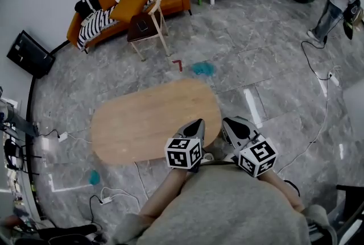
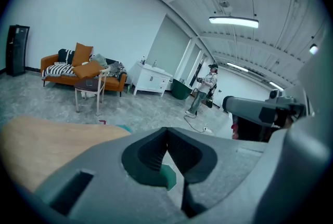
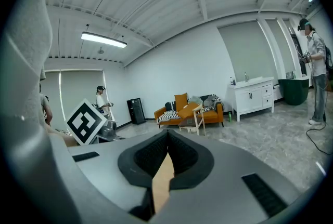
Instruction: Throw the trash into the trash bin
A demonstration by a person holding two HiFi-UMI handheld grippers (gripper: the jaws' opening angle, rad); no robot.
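top: grey long-sleeved sweater [image 1: 227, 204], at 6 o'clock in the head view
left gripper [image 1: 197, 124]: grey moulded shell, dark ribbed pads, black-and-white left marker cube [image 1: 183, 153]
right gripper [image 1: 232, 123]: matching grey shell, right marker cube [image 1: 257, 157] at 5 o'clock

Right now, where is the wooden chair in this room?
In the head view, the wooden chair stands at the upper left of centre, just in front of the orange sofa and beyond the far side of the oval table.
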